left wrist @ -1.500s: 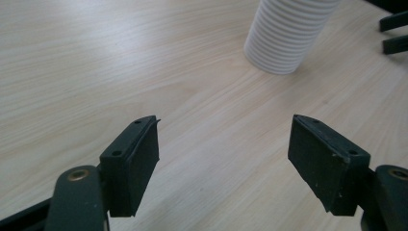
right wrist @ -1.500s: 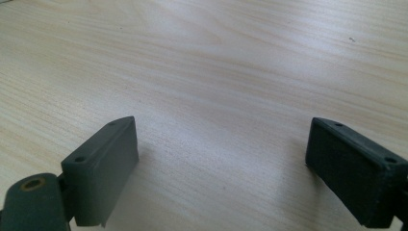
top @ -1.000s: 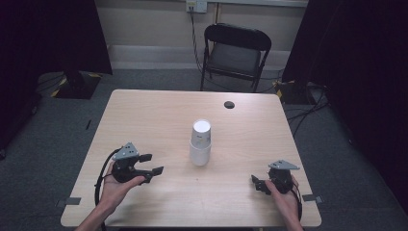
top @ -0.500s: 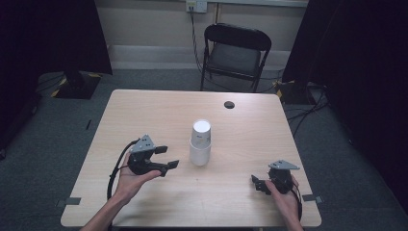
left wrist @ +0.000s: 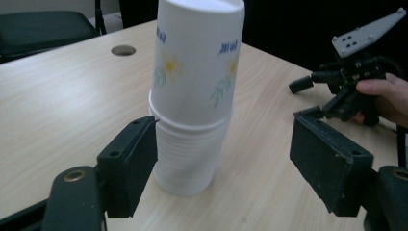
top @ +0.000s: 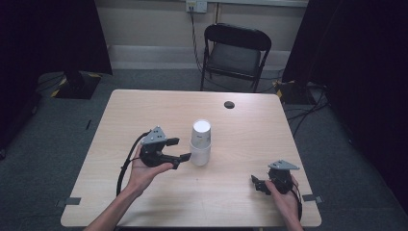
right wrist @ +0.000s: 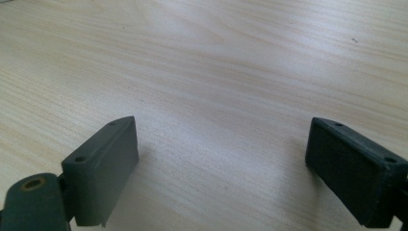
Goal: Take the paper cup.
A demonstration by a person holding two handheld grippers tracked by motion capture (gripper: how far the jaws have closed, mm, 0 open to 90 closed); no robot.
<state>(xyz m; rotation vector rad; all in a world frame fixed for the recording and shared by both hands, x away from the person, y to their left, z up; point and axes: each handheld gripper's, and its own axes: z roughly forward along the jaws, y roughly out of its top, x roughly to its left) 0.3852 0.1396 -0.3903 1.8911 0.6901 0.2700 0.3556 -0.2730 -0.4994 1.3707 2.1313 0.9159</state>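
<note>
From above its near edge we look forward and down over the pale wooden counter (top: 144, 115). Our left camera sits close beside the white paper cup stack (left wrist: 195, 91); the high view shares it. Our right camera skims bare counter.

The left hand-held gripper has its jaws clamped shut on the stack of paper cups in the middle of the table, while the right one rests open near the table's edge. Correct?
Not quite. In the left gripper view the left hand-held gripper is open: its jaws stand either side of the stack of paper cups without pressing it. The right hand-held gripper is open near the edge, as you say.
</note>
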